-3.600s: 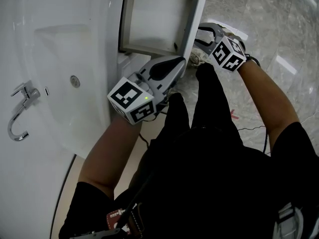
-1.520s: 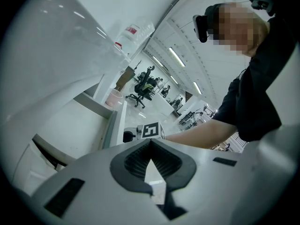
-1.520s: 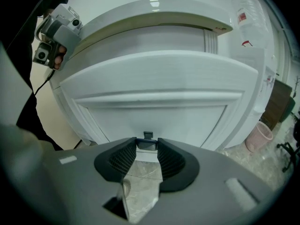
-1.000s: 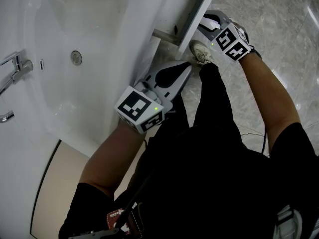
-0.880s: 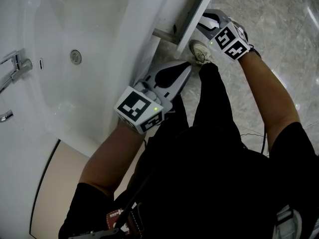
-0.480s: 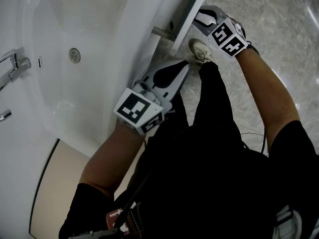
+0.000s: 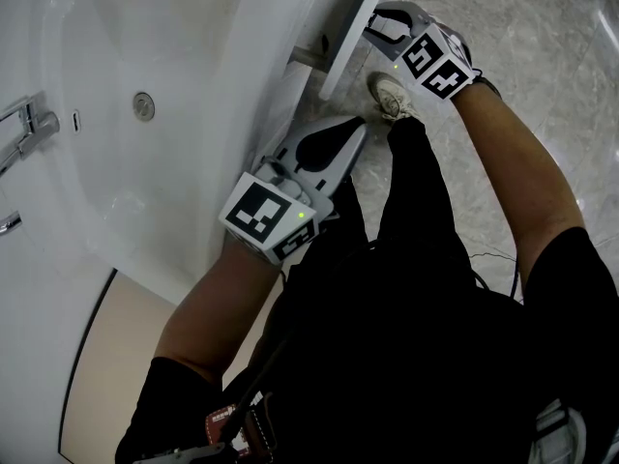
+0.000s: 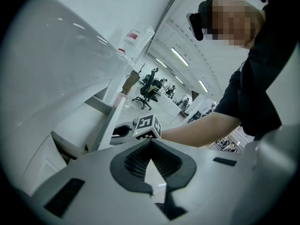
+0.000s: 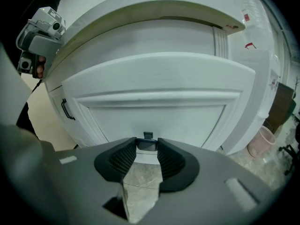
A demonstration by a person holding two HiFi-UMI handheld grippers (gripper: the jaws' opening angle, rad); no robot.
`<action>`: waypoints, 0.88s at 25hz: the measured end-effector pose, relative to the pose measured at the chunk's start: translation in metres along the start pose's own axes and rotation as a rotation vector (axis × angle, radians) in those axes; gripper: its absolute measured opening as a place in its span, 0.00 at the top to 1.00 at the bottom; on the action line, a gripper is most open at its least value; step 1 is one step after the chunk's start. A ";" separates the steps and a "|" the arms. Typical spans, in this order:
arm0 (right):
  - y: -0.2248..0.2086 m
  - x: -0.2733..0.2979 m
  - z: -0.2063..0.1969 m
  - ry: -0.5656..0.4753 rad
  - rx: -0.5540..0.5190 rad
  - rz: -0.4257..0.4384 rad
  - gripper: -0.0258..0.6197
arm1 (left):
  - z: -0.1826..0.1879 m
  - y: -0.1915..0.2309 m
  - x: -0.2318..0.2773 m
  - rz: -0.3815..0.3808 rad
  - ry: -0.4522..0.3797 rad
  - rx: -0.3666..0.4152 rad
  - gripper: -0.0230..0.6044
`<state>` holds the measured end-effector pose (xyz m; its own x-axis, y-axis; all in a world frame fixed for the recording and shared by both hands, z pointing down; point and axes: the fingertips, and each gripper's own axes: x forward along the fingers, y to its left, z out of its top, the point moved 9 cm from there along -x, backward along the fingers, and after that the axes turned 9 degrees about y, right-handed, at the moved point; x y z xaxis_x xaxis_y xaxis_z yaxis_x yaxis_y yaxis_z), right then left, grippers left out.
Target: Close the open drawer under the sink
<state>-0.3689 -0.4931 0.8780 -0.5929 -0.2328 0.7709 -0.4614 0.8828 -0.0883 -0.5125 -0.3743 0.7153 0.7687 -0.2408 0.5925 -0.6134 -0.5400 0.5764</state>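
The white drawer (image 7: 346, 29) under the sink (image 7: 145, 114) stands out only a little from the cabinet. In the right gripper view its flat front (image 9: 154, 104) fills the frame, with a small dark handle (image 9: 147, 144) low in the middle. My right gripper (image 9: 147, 145) is shut on that handle, one pad at each end; from the head view the right gripper (image 7: 375, 27) is at the drawer's front edge. My left gripper (image 7: 358, 126) hangs lower, beside the cabinet, touching nothing. Its pads meet at the tips, so the left gripper (image 8: 150, 142) is shut and empty.
A chrome tap (image 7: 29, 129) and drain (image 7: 144, 106) mark the basin. The person's shoe (image 7: 392, 96) stands on the marble floor (image 7: 551, 56) just below the drawer. A cabinet door with a black pull (image 9: 67, 109) is left of the drawer; a pink bin (image 9: 262, 142) stands right.
The drawer, wide open 3.6 s ago, has slid in toward the cabinet. My right gripper has travelled up and left with its handle. The left gripper has barely moved.
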 end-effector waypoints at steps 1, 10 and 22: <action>0.000 0.001 0.002 -0.001 -0.001 0.000 0.75 | -0.001 0.000 0.000 0.000 0.002 -0.002 0.96; -0.001 0.007 0.006 -0.023 0.005 -0.002 0.75 | -0.004 0.000 0.004 0.000 0.003 -0.011 0.96; -0.008 0.025 0.021 -0.041 0.001 0.019 0.75 | 0.005 0.014 0.007 0.021 0.008 -0.019 0.96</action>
<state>-0.3941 -0.5147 0.8845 -0.6283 -0.2324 0.7425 -0.4502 0.8869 -0.1033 -0.5150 -0.3875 0.7247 0.7544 -0.2450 0.6090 -0.6325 -0.5197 0.5743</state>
